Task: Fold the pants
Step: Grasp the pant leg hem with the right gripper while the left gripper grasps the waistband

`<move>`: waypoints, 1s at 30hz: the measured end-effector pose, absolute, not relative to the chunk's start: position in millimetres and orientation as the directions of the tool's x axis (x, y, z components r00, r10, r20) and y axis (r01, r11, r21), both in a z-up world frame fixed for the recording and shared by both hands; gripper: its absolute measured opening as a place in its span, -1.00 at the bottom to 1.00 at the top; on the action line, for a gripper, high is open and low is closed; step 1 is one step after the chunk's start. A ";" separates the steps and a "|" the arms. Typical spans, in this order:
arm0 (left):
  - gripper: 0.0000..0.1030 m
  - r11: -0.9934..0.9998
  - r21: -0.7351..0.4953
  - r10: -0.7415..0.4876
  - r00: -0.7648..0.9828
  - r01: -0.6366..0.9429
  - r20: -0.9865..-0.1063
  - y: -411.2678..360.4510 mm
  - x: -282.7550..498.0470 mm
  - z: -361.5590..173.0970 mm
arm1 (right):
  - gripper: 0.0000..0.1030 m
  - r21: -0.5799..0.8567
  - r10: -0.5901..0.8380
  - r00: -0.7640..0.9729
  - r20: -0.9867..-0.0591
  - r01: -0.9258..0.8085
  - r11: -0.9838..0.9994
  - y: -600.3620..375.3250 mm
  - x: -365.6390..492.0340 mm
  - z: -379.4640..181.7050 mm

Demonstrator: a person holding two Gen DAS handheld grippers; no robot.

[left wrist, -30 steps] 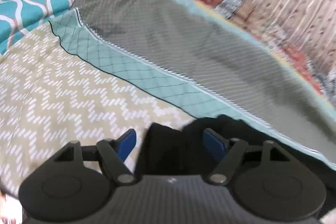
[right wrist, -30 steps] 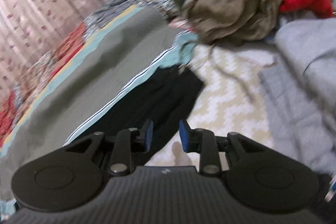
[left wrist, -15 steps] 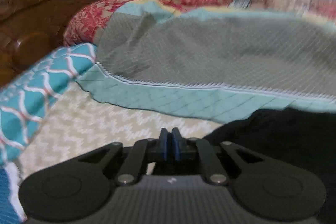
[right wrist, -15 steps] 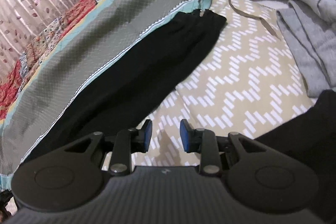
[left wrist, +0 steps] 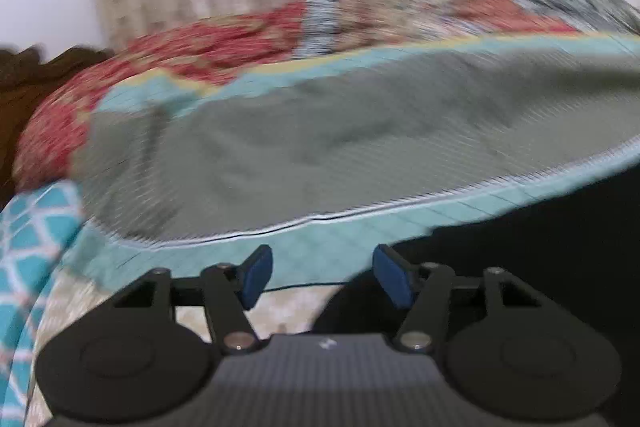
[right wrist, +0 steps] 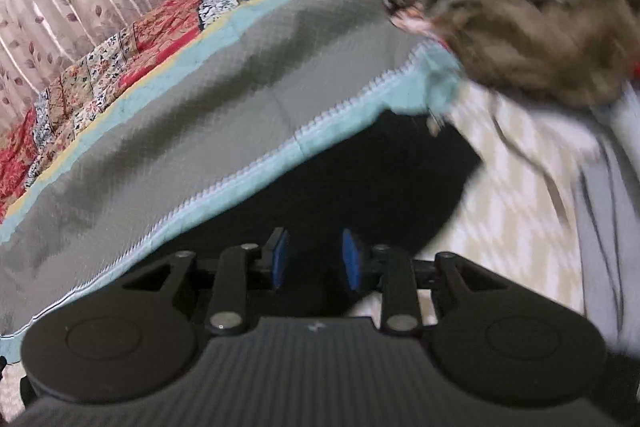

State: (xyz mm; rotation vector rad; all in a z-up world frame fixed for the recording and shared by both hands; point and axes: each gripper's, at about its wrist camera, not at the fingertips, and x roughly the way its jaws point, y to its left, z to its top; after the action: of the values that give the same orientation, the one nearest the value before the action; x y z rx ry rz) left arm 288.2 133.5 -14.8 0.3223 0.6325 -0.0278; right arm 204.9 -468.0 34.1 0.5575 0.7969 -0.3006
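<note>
The black pants (left wrist: 540, 247) lie on the bed along the edge of a grey quilt. In the left wrist view they fill the right side, reaching under the right fingertip. My left gripper (left wrist: 322, 277) is open and empty, just above the pants' left end. In the right wrist view the pants (right wrist: 380, 179) spread as a dark mass right ahead of the fingers. My right gripper (right wrist: 314, 259) is open with a narrow gap, low over the black cloth, holding nothing.
A grey quilt with a teal border (left wrist: 340, 147) lies behind the pants, also in the right wrist view (right wrist: 200, 131). The beige zigzag sheet (right wrist: 516, 195) is to the right. A heap of olive clothes (right wrist: 540, 27) sits far right. A teal patterned pillow (left wrist: 28, 235) is left.
My left gripper was open, shut half a second ago, and has opened again while swinging right. My right gripper moved forward over the pants; its gap stayed the same.
</note>
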 end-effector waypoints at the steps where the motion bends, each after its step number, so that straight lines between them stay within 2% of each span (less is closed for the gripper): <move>1: 0.28 0.946 0.286 0.055 0.800 0.149 -0.598 125.7 292.5 -18.4 | -0.30 0.345 -0.070 0.658 -0.750 0.480 0.807 -474.0 217.6 34.0; 4: 0.52 0.947 0.255 0.015 0.767 0.194 -0.641 114.5 309.2 -34.6 | -0.23 0.351 -0.094 0.633 -0.768 0.540 0.766 -492.8 254.9 25.4; 8: 0.52 0.930 0.283 0.033 0.714 0.235 -0.699 104.9 330.0 -67.1 | -0.06 0.309 -0.142 0.571 -0.809 0.617 0.724 -510.1 295.2 4.8; 10: 0.11 0.912 0.320 0.049 0.707 0.255 -0.706 101.6 333.4 -82.3 | -0.02 0.259 -0.176 0.525 -0.833 0.650 0.715 -515.4 309.3 -7.0; 11: -0.01 0.908 0.326 0.047 0.711 0.262 -0.702 100.6 332.4 -85.8 | -0.02 0.250 -0.181 0.503 -0.845 0.671 0.698 -519.5 315.2 -13.0; 13: -0.67 0.905 0.334 0.043 0.724 0.264 -0.689 97.0 328.7 -86.0 | -0.02 0.256 -0.178 0.477 -0.861 0.708 0.658 -527.9 323.7 -28.1; 15: -0.76 0.896 0.362 0.064 0.731 0.257 -0.679 93.5 326.0 -87.3 | -0.02 0.224 -0.185 0.439 -0.879 0.723 0.654 -529.5 330.6 -39.6; 16: -0.80 0.889 0.379 0.070 0.740 0.258 -0.668 90.7 324.0 -87.7 | -0.05 0.202 -0.199 0.432 -0.880 0.719 0.665 -526.6 332.8 -43.0; 18: -0.83 0.885 0.394 0.077 0.755 0.249 -0.651 90.0 321.8 -84.5 | -0.49 0.138 -0.265 0.416 -0.870 0.722 0.677 -517.7 334.0 -42.0; 19: -0.84 0.892 0.385 0.073 0.763 0.238 -0.643 91.2 318.5 -80.8 | -0.82 0.131 -0.267 0.420 -0.867 0.710 0.692 -516.6 332.7 -41.1; 20: -0.84 0.900 0.373 0.070 0.768 0.227 -0.636 91.7 315.3 -74.9 | -0.88 0.154 -0.252 0.439 -0.862 0.701 0.696 -519.2 327.9 -40.3; 24: -0.84 0.928 0.326 0.052 0.803 0.180 -0.593 97.6 294.0 -44.4 | -0.91 0.269 -0.236 0.532 -0.813 0.704 0.658 -530.3 298.2 -22.2; 30: -0.84 0.954 0.265 0.008 0.868 0.143 -0.497 102.9 215.9 11.3 | -0.96 0.432 -0.198 0.684 -0.702 0.630 0.645 -529.1 222.9 30.4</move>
State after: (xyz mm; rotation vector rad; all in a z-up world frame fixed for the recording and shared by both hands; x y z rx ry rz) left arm 215.9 102.9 11.3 0.3010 0.5172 -0.0722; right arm 222.9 -529.1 30.4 0.7241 0.6614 -0.5130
